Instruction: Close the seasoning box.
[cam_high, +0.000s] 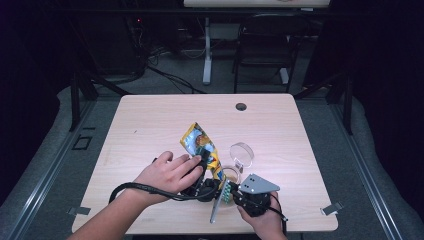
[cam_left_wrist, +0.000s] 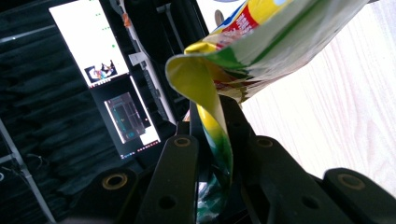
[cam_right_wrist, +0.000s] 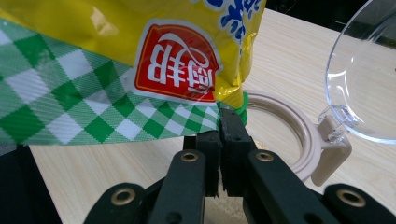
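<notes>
Right gripper (cam_right_wrist: 219, 135) jaws hiding bag (cam_right_wrist: 140, 60) edge, container (cam_right_wrist: 280, 135) half-covered

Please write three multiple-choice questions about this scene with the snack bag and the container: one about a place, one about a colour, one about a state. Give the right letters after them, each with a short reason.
1. Where is the snack bag?
A. Flat at the far edge of the table
B. Held up over the container
C. On the floor

2. Which colour are the checks along the bag's edge?
A. Green and white
B. Red and black
C. Blue and orange

3. How is the clear lid of the container?
A. Pressed shut
C. Lying apart from it
B. Hinged open

Answers:
1. B: the high view shows the bag between the left gripper and the right gripper, raised above the container's rim.
2. A: the right gripper view shows green and white checks under the yellow part.
3. B: the right gripper view shows the lid upright on its hinge, the rim uncovered.
</notes>
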